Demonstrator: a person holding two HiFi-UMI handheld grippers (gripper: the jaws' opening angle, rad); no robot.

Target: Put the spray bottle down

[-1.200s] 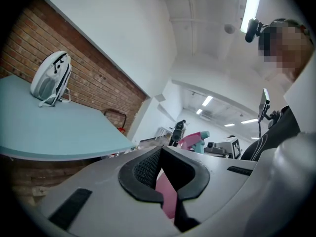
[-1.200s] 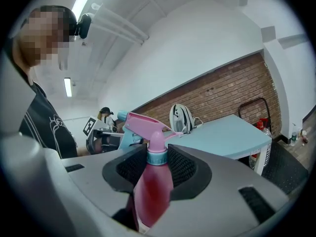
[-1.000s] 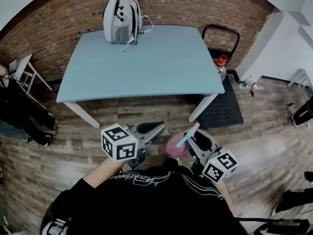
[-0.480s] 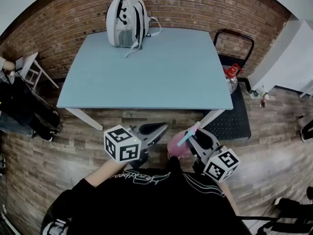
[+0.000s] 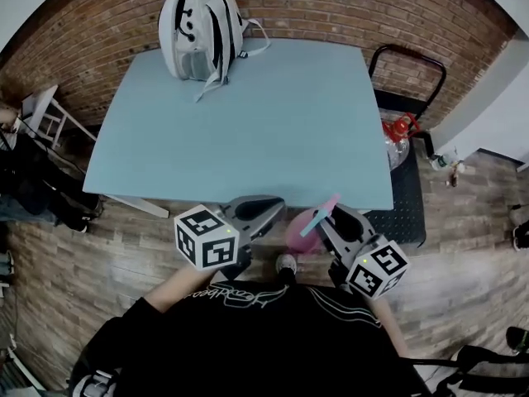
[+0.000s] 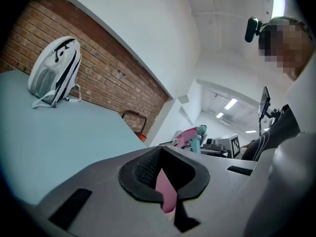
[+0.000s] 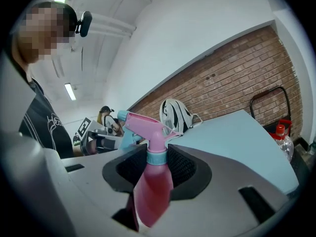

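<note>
Spray bottle upright, clamped at the neck in my right gripper, just off the tabletop's near edge. That edge sits closer than a second ago; I reckon set-down is next. Left gripper closed, empty. The neck grip shows only in the right gripper view, the edge gap only in the head view.
</note>
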